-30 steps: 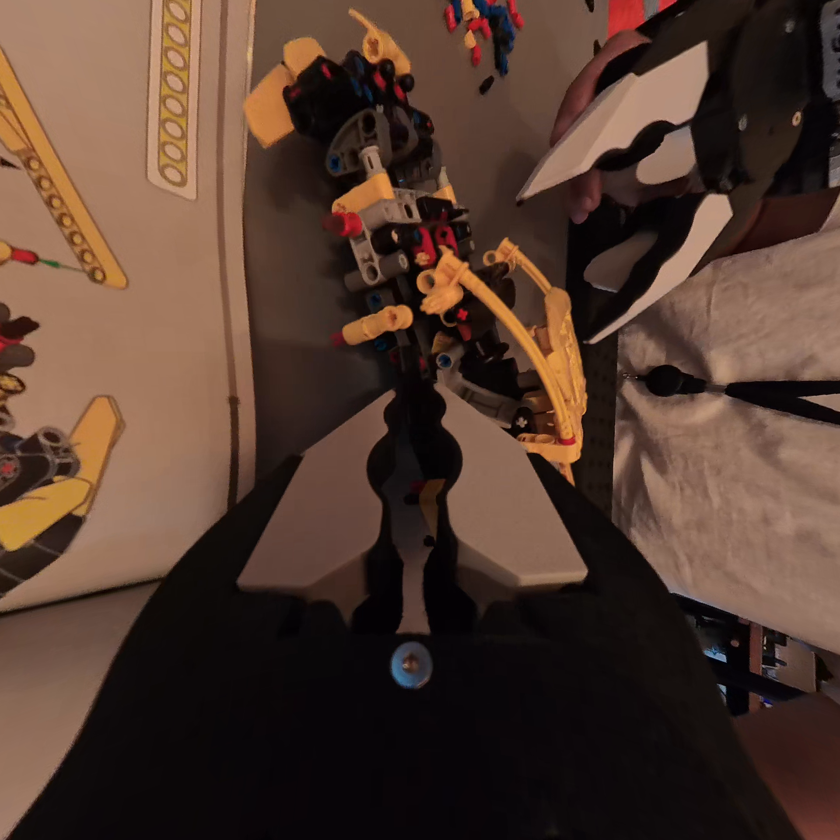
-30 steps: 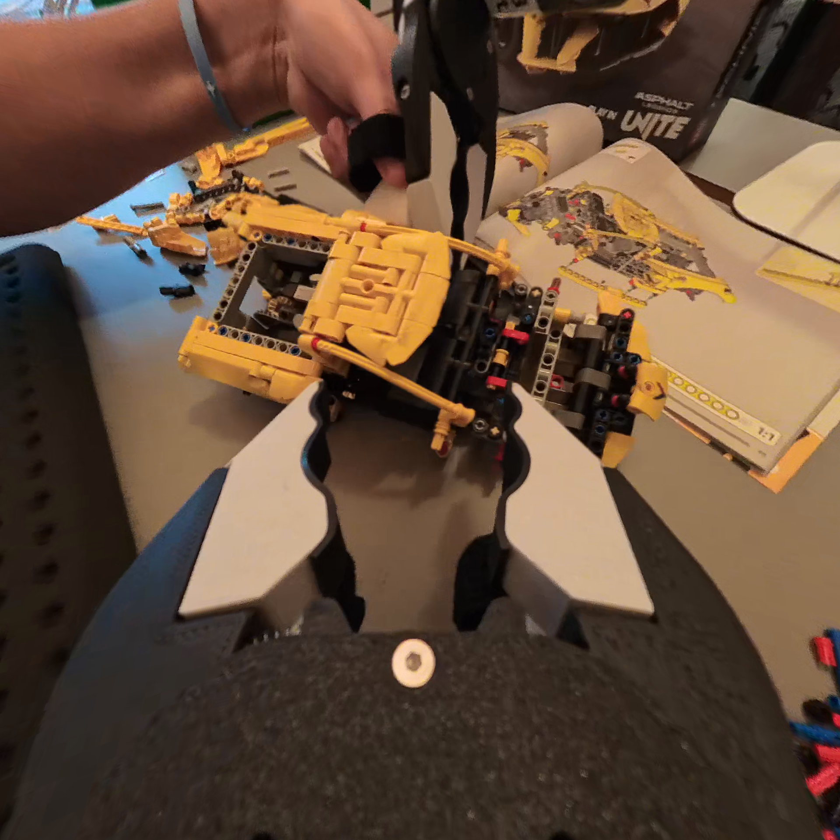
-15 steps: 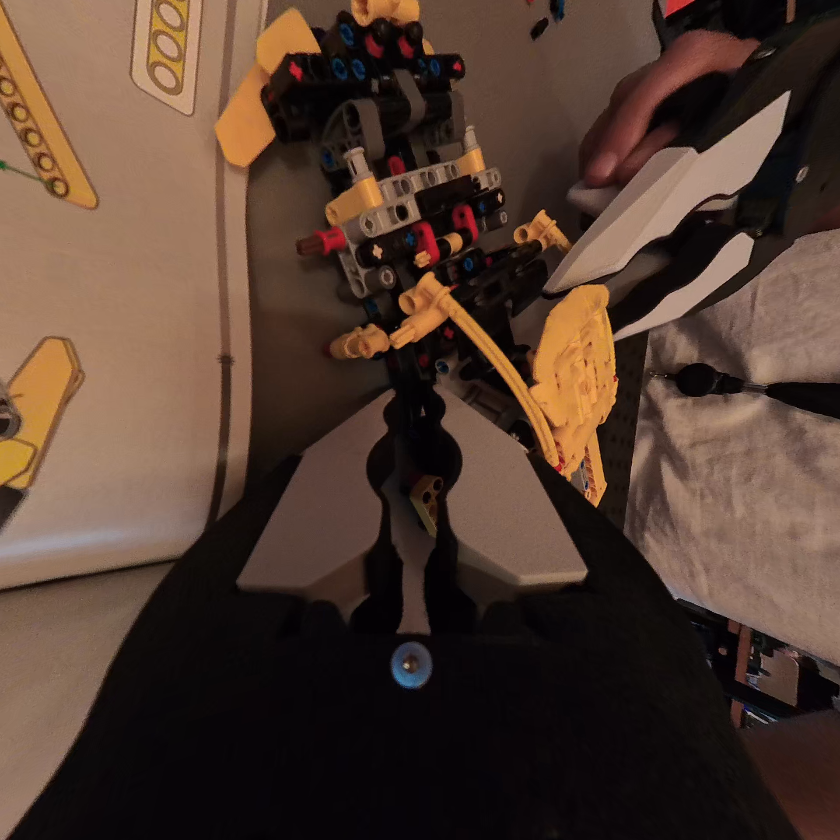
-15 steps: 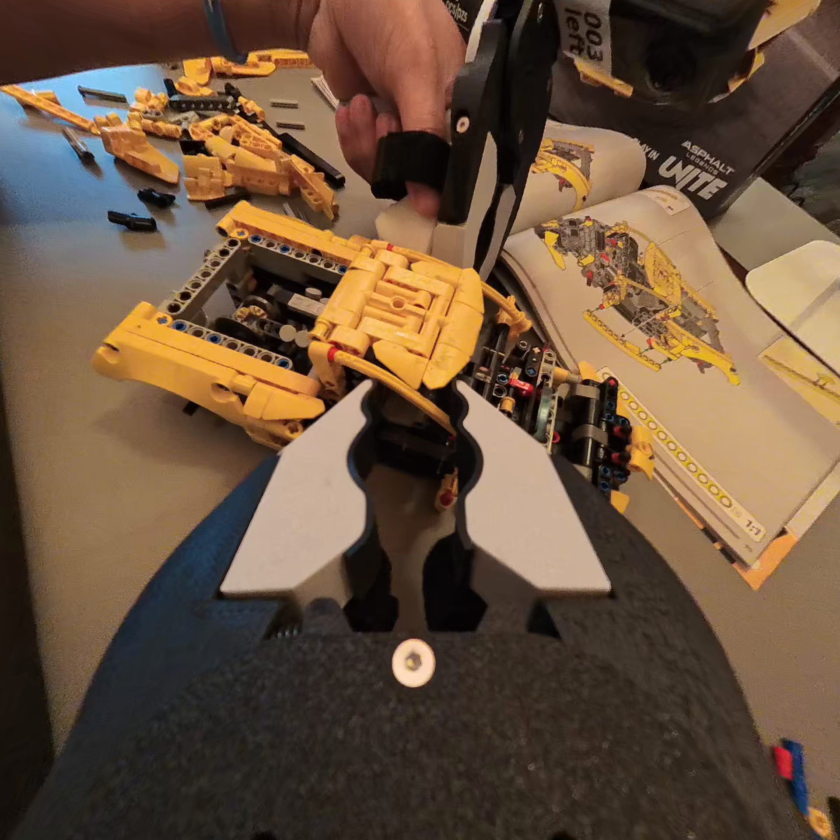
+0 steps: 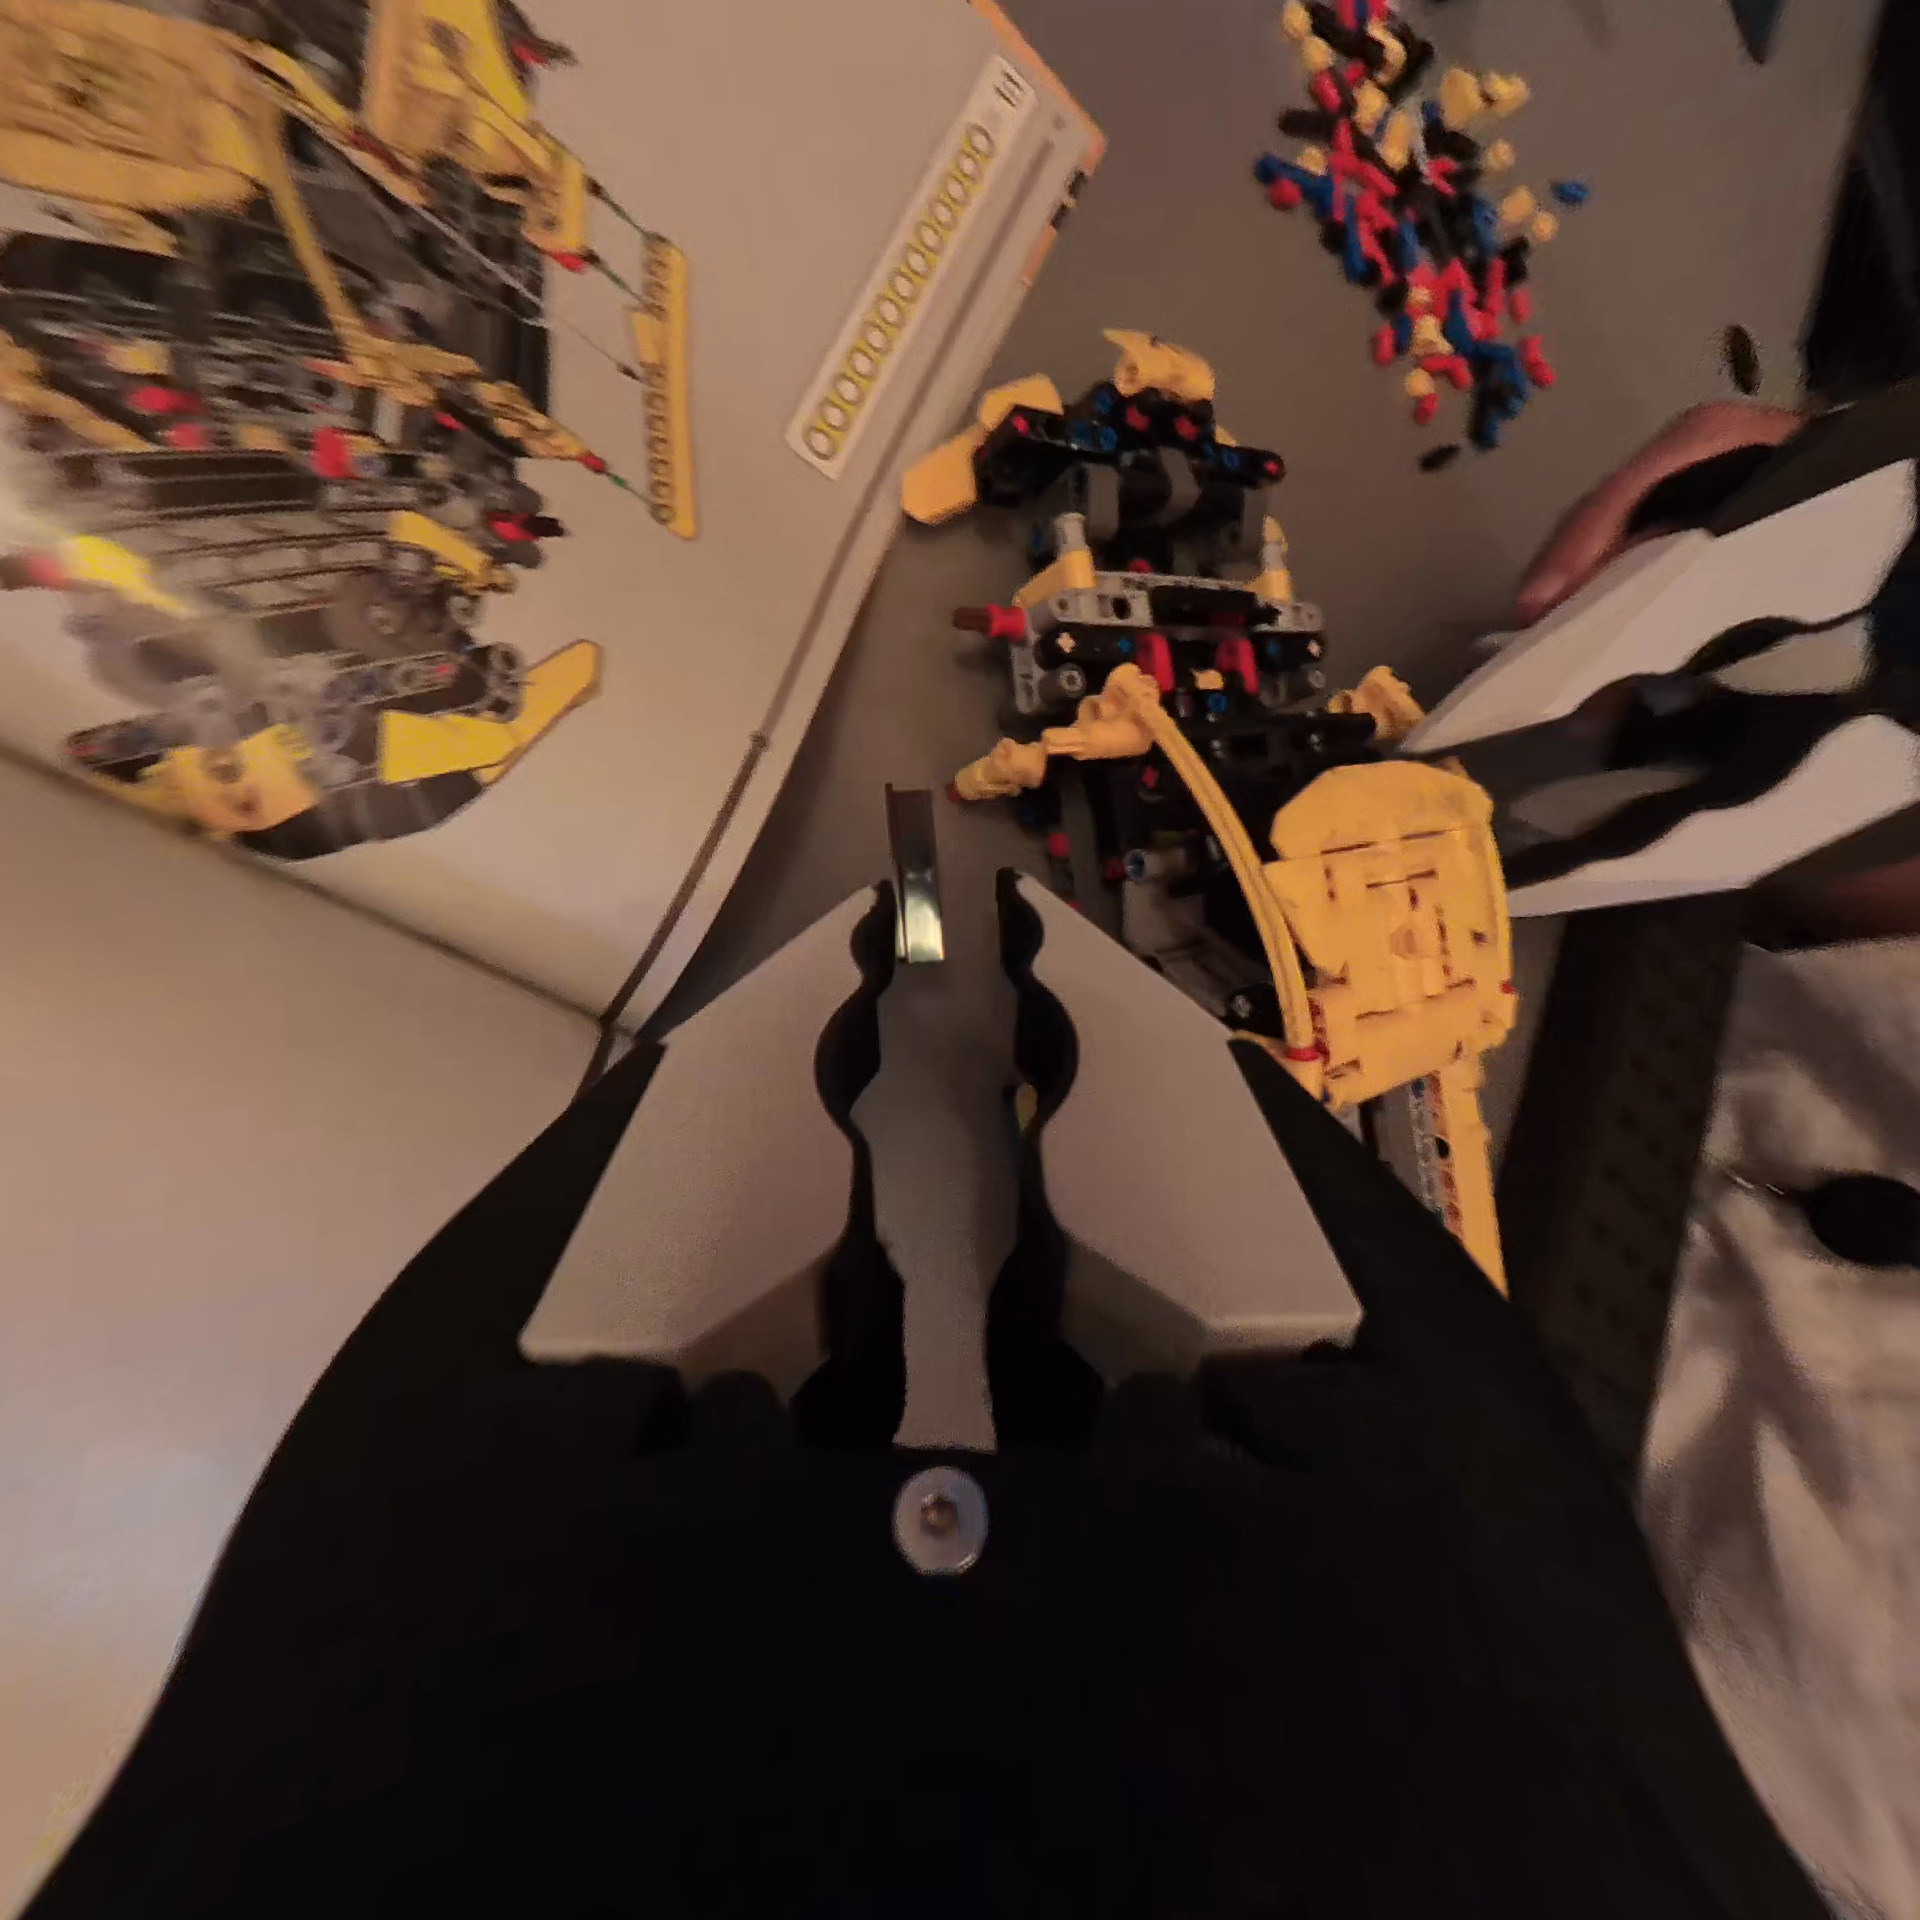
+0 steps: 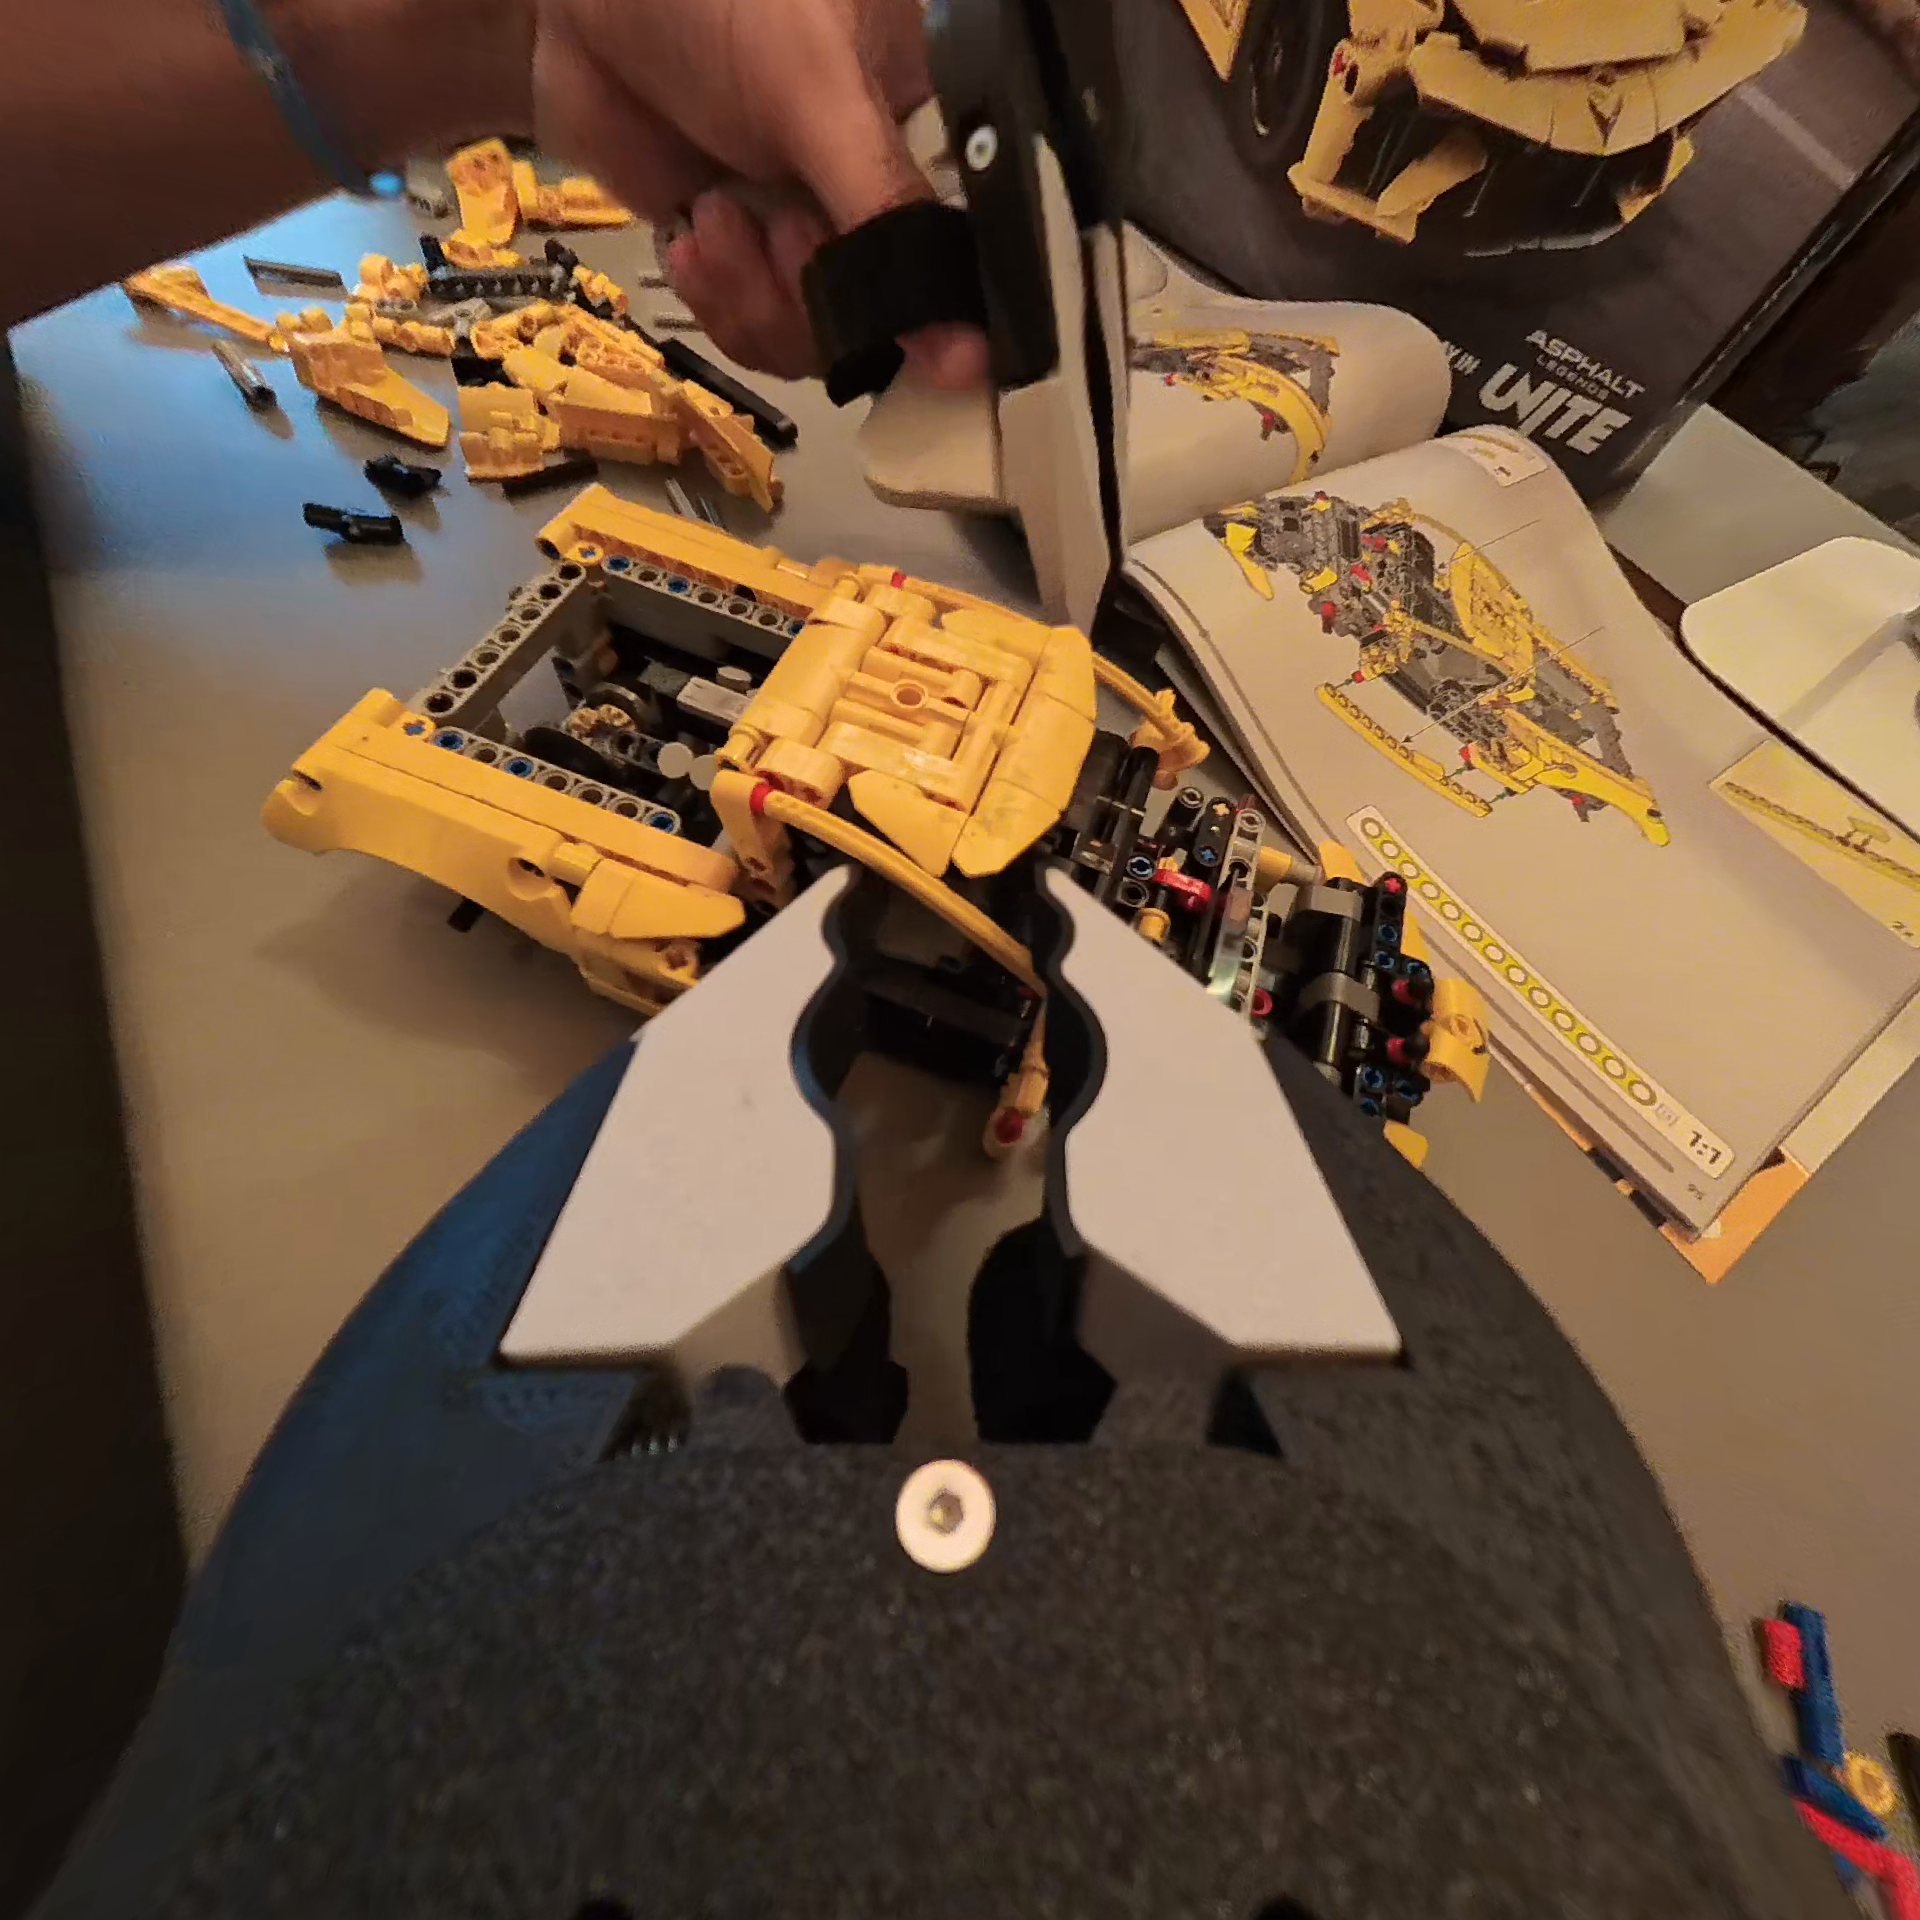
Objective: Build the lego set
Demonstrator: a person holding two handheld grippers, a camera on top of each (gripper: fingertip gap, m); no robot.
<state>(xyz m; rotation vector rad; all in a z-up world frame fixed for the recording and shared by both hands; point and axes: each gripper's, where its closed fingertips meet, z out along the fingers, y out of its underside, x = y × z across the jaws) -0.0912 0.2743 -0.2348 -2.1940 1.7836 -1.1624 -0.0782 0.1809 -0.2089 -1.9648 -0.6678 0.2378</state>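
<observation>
A part-built yellow and black lego car model (image 6: pixel 914 727) lies on the grey table (image 6: pixel 312 1091). In the right wrist view my right gripper (image 6: pixel 945 894) is closed on the model's near side under the yellow roof, with a yellow flexible hose (image 6: pixel 894 868) between the jaws. In the left wrist view the model (image 5: pixel 1174 665) lies ahead and to the right, and the right gripper (image 5: pixel 1475 821) reaches it from the right. My left gripper (image 5: pixel 945 894) is slightly open and empty, just left of the model. It also shows in the right wrist view (image 6: pixel 1086 582), pointing down at the model's far side.
An open instruction booklet (image 6: pixel 1558 831) lies right of the model, with the set's box (image 6: pixel 1507 208) behind it. Loose yellow parts (image 6: pixel 540 384) lie at the back left. Small red, blue and black pins (image 5: pixel 1423 208) are piled nearby. A black perforated mat (image 6: pixel 62 935) edges the table. My hands' fingertips stand some 11 cm from each other.
My left gripper has let go of the model, opened a little and swung left toward the booklet. My right gripper closed from wide open and moved onto the model's side.
</observation>
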